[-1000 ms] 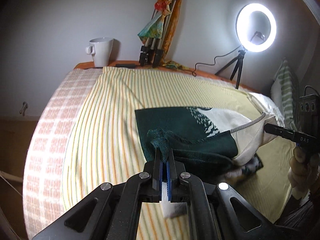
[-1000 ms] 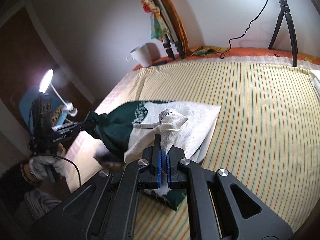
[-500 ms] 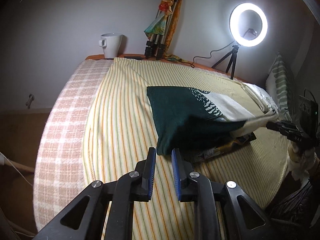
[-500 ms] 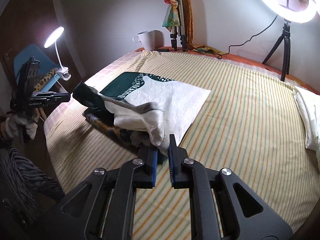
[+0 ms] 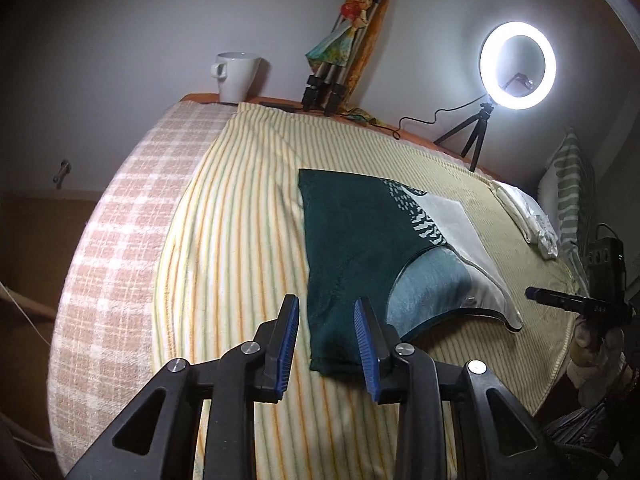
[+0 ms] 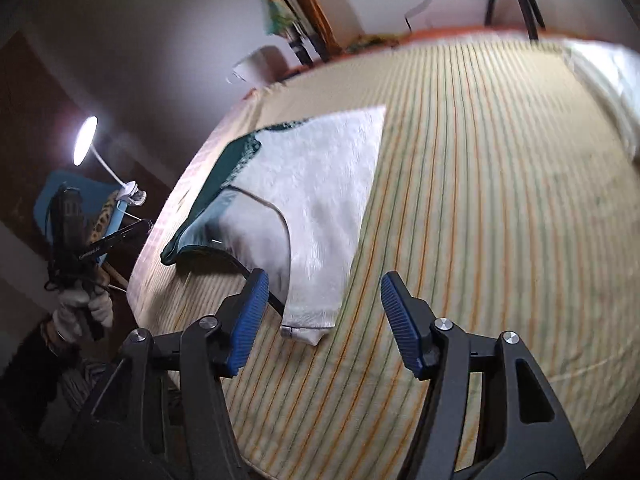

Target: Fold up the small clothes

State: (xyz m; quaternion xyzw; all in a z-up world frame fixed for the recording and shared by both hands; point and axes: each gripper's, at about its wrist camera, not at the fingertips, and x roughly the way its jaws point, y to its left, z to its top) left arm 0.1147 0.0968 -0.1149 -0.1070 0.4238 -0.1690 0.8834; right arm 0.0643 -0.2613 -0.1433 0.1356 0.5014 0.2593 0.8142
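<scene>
A small dark green and white garment (image 5: 360,248) lies spread flat on the striped yellow bedspread (image 5: 240,240). My left gripper (image 5: 326,334) hovers just before its green near corner, jaws opening, with the cloth lying below the gap and not pinched. In the right wrist view the same garment (image 6: 320,184) shows its white side, its near corner lying ahead of my right gripper (image 6: 322,308). That gripper's jaws are opening wide with nothing gripped. The other hand's gripper (image 5: 560,300) shows at the right edge of the left view.
A white mug (image 5: 236,78), a folded tripod (image 5: 336,64) and a lit ring light (image 5: 518,66) stand along the far edge. White pillows (image 5: 532,216) lie at the right. A checked blanket (image 5: 120,240) covers the left side. A desk lamp (image 6: 86,140) glows beside the bed.
Both grippers let go of the garment's corners and opened. The cloth dropped from its lifted, bunched state and now lies flat. Both hands drew back a little toward the near edge.
</scene>
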